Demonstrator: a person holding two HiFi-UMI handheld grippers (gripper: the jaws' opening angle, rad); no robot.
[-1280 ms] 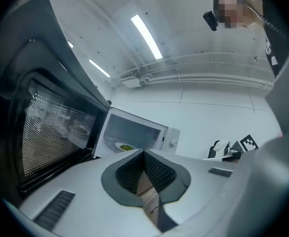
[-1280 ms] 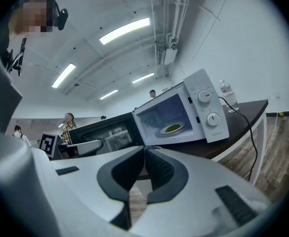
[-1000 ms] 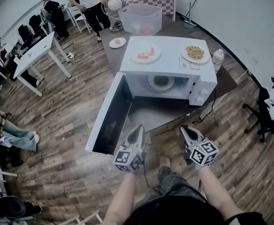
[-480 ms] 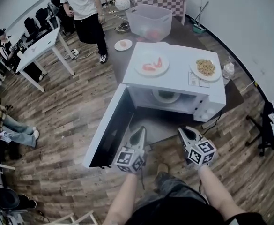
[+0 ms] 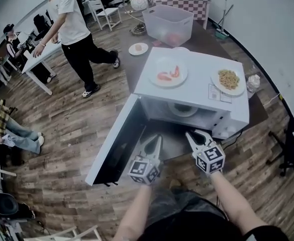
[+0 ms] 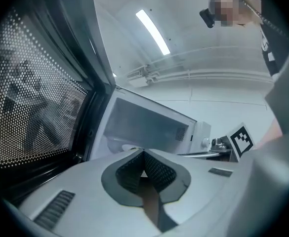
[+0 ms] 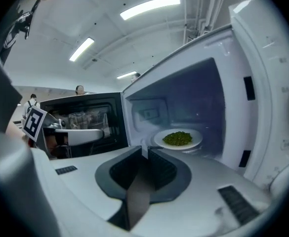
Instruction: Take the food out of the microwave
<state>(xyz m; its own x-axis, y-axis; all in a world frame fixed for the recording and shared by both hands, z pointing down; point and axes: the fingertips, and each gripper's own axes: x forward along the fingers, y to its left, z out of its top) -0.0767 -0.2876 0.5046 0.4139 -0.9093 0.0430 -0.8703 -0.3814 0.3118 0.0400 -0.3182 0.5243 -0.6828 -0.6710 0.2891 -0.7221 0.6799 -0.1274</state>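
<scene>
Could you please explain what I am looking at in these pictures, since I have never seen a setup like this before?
No robot here: a person holds a pair of tongs in each hand. The head view looks down from a camera on the person's head; the other two views come from cameras riding on each pair of tongs. The left tongs are shut and empty. The right tongs have just been opening a little, with nothing between them. Both point at a white microwave with its door swung open, standing on a dark table. Inside sits a plate of green food. On top lie a plate of red food and a plate of yellowish food.
</scene>
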